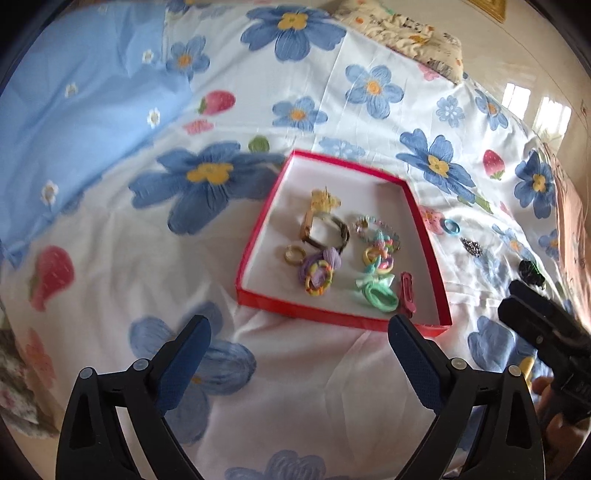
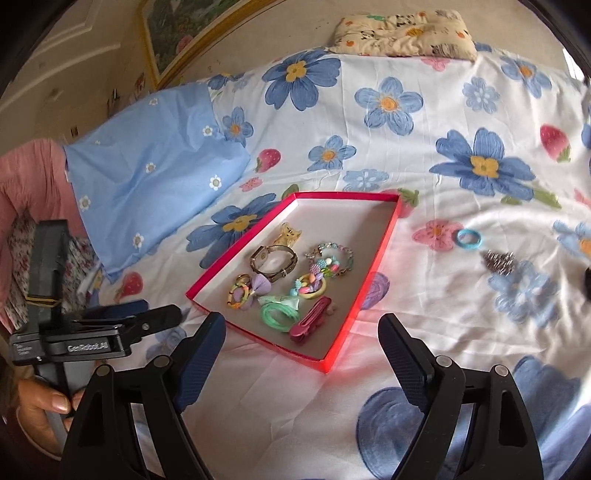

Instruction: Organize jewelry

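Observation:
A shallow red-rimmed tray [image 1: 258, 236] lies on the flowered bed sheet. Inside it are a watch [image 1: 321, 229], a yellow cat clip [image 1: 325, 201], a beaded bracelet [image 1: 373, 225], a purple bow tie [image 1: 321, 266], green hair ties [image 1: 380, 295] and a red hair clip [image 1: 406, 291]. On the sheet to the tray's right lie a blue hair ring [image 2: 469, 238], a silver glitter clip [image 2: 498, 260] and a dark piece [image 1: 532, 269]. My left gripper [image 1: 299, 339] hangs open just short of the tray's near rim, nothing between its fingers. My right gripper [image 2: 303, 332] is open over the near corner of the tray [image 2: 373, 273], also holding nothing.
A light blue pillow [image 2: 147, 173] lies left of the tray, and a patterned cushion [image 2: 402, 33] sits at the far edge of the bed. A hand [image 2: 40, 406] holds the left gripper's handle at the lower left. A framed picture [image 2: 177, 33] hangs on the wall.

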Motion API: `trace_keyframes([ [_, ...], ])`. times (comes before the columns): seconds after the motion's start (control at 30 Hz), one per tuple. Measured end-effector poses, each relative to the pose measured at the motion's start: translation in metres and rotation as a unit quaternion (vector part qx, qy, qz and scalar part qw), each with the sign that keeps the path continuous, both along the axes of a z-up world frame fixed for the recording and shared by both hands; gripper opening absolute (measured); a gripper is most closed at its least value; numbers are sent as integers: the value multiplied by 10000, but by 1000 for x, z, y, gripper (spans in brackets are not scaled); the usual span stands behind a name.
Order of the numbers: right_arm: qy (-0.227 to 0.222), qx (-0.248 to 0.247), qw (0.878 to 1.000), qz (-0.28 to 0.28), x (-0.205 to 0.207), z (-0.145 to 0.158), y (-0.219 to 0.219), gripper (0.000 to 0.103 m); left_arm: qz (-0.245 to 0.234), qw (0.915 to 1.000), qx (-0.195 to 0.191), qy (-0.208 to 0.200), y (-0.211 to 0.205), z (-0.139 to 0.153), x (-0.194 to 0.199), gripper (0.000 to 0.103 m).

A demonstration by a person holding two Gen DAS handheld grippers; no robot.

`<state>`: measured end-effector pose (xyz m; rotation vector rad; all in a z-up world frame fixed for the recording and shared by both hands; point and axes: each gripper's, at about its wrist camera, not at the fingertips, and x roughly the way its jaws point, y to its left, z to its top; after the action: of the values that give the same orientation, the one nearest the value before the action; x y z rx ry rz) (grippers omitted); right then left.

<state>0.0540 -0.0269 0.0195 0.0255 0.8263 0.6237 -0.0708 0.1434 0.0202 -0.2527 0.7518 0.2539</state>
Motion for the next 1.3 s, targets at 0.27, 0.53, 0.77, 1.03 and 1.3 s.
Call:
trace_keyframes([
  [0.27,-655,87,9978,26,-10,40,0,102,-216,9977,571,-289,-25,10,-14,103],
  [0.53,-332,-88,9994,-24,-14,1,3,102,-27,9996,270,-74,-15,-19,-6,102],
  [0.77,-136,-219,9997,4,-16,-21,3,102,83,9994,339,-82,-12,-21,-2,102],
  [1.03,-137,-192,9997,-4,-20,-21,2,102,104,9980,568,-277,-23,-15,-16,102],
  [1.3,-184,-167,9997,-43,-22,-16,-1,102,66,9967,701,-400,-28,-8,-30,103],
])
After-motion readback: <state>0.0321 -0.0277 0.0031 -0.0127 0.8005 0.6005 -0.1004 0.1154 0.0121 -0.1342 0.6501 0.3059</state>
